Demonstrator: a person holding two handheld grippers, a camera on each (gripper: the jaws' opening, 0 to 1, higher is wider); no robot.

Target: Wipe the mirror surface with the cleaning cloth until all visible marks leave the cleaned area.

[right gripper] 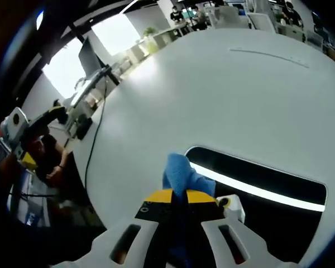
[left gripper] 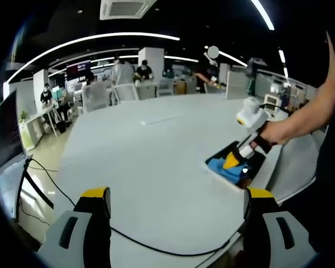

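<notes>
The mirror (right gripper: 257,181) lies flat on the white table (right gripper: 212,95), near the table's edge, its dark glass reflecting a bright ceiling strip. The right gripper (right gripper: 179,196) has its jaws closed tight on the blue cleaning cloth (right gripper: 181,174), which bunches out ahead of the yellow tips and rests on the mirror's near end, seemingly so the cloth rather than the jaws meets the glass. Seen from the left gripper view, the same right gripper (left gripper: 233,162), held by a person's hand (left gripper: 279,132), presses the cloth (left gripper: 219,167) down onto the mirror (left gripper: 234,167). The left gripper (left gripper: 177,196) hangs well apart from the mirror with jaws spread and nothing between them, probably kept clear of the wiping. A black cable (left gripper: 156,245) runs across the table on the side away from the mirror.
</notes>
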